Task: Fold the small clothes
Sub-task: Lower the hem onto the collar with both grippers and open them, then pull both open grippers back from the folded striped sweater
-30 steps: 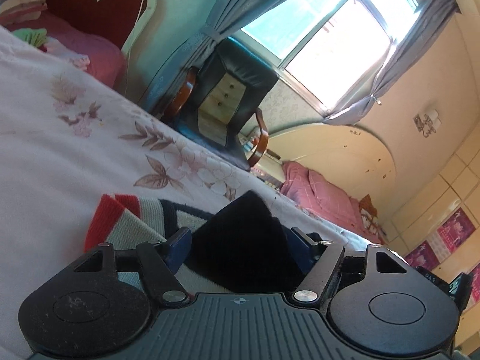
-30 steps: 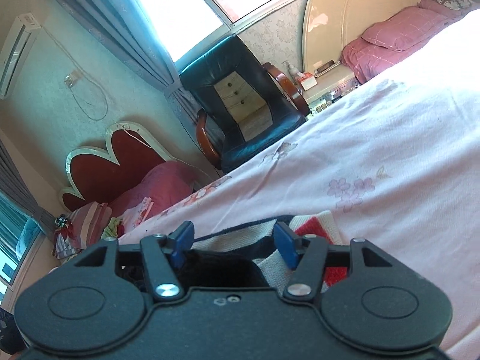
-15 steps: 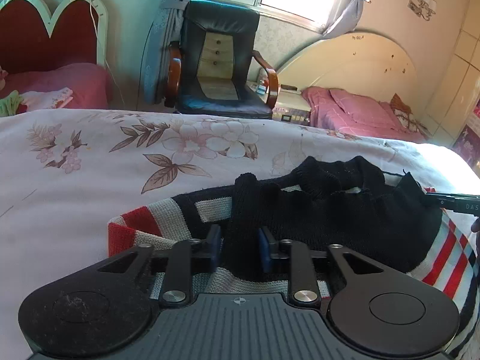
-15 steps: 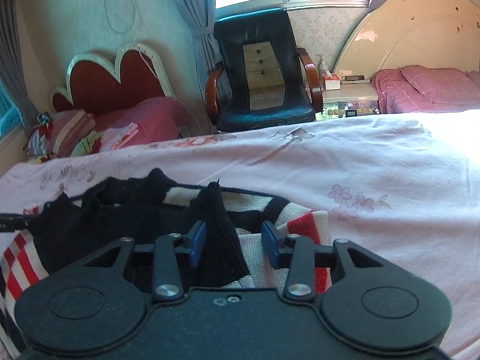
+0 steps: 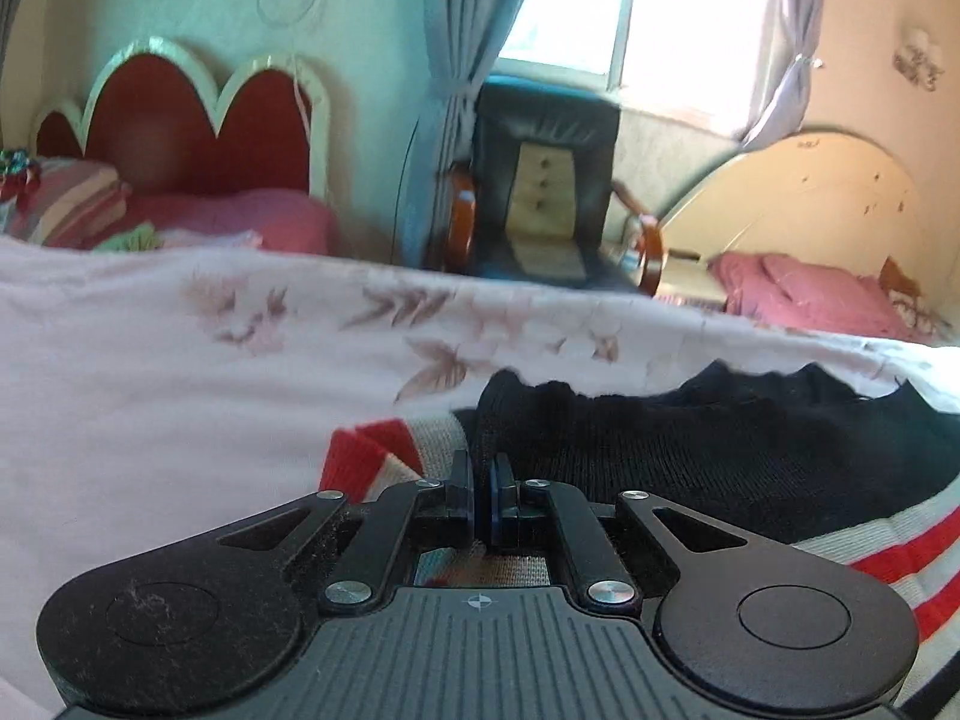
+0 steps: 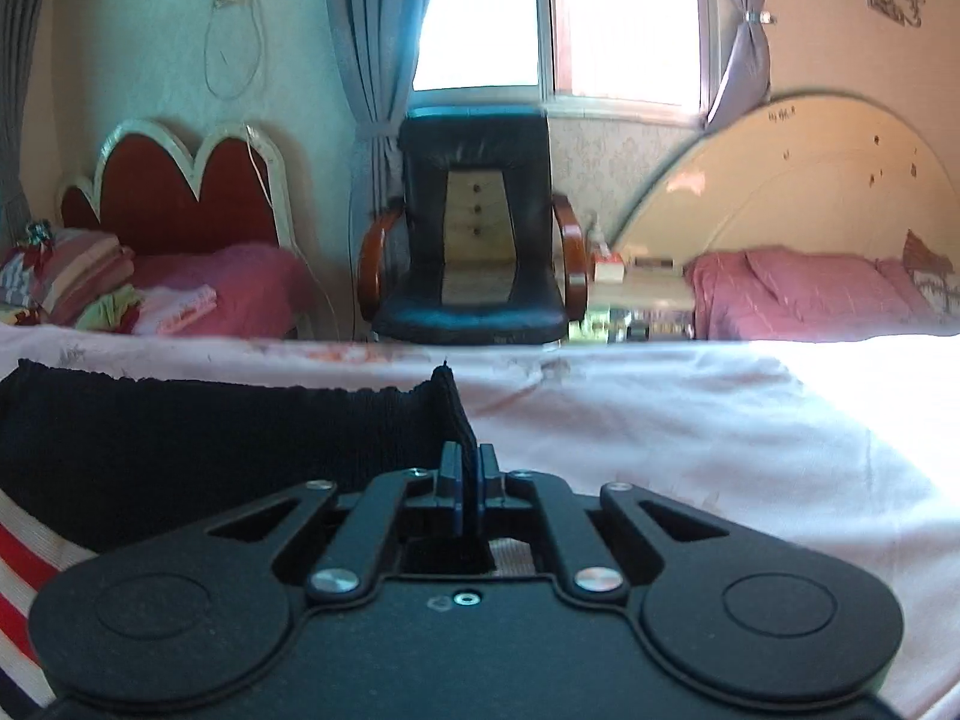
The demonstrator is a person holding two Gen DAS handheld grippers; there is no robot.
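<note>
On the pale floral bedsheet (image 5: 150,396), a striped knit garment (image 5: 750,456) stretches sideways between both tools; left gripper (image 5: 482,474) and right gripper (image 6: 470,468) each pinch, apparently, opposite corners of its dark hem.

1. A small knitted sweater (image 5: 750,450), black with red, white and navy stripes, lies on the bed.
2. Its black ribbed edge (image 6: 447,414) is pulled up off the sheet.

My right gripper (image 6: 470,468) pinches the black knit edge of the sweater (image 6: 210,438). It lies on the pink bedsheet (image 6: 690,420).
</note>
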